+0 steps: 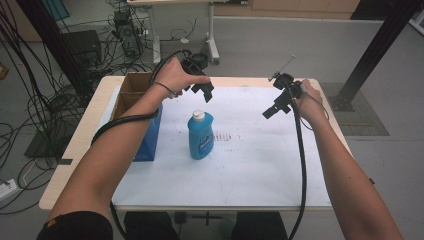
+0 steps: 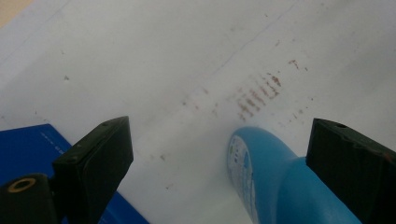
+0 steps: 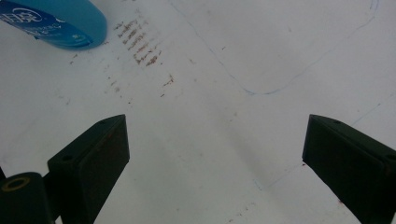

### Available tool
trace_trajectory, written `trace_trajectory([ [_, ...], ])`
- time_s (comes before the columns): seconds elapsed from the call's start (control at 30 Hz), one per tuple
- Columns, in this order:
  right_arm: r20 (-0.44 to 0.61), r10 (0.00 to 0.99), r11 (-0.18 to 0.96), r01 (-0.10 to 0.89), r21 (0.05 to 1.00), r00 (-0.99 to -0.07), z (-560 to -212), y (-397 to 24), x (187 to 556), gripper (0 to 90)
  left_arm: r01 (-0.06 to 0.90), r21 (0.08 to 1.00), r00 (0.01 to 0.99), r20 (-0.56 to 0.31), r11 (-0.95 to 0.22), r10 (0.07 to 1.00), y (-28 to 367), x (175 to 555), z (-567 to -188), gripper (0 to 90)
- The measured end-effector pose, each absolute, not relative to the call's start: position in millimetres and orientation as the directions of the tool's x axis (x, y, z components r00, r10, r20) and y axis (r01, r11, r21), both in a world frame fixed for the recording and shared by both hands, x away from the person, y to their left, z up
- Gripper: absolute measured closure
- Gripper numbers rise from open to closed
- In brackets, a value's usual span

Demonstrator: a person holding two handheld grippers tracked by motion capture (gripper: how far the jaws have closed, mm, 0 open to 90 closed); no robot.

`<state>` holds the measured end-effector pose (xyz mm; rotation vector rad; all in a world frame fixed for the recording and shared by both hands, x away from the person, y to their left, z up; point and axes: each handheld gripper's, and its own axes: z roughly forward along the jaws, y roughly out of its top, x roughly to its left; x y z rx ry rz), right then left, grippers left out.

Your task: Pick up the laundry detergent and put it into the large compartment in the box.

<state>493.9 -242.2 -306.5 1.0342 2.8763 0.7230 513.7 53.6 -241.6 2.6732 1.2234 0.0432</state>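
Both spread wide and empty, the left gripper (image 1: pixel 204 90) hovers at the upright blue bottle's (image 1: pixel 201 135) twelve o'clock, where a glancing jaw could topple it, the right gripper (image 1: pixel 276 106) at its two o'clock.

Bottle label: the blue bottle (image 1: pixel 201 136) carries a dark blue label with white lettering, too blurred to read in the high view.
Label close up: in the right gripper view the bottle's (image 3: pixel 60 23) lettering is cut off and illegible.
Blue box: the blue box (image 2: pixel 32 149) shows a faint line of print, unreadable.
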Motion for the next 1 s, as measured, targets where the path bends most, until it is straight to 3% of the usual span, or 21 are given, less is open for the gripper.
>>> trace_trajectory([
  [1.0,0.161,0.600,0.682,0.607,0.408,-0.783,-309.7,-240.2,494.9,7.1,0.688,0.201,0.718,-0.055,-0.697,0.693,36.4,464.9,-228.1,7.3],
])
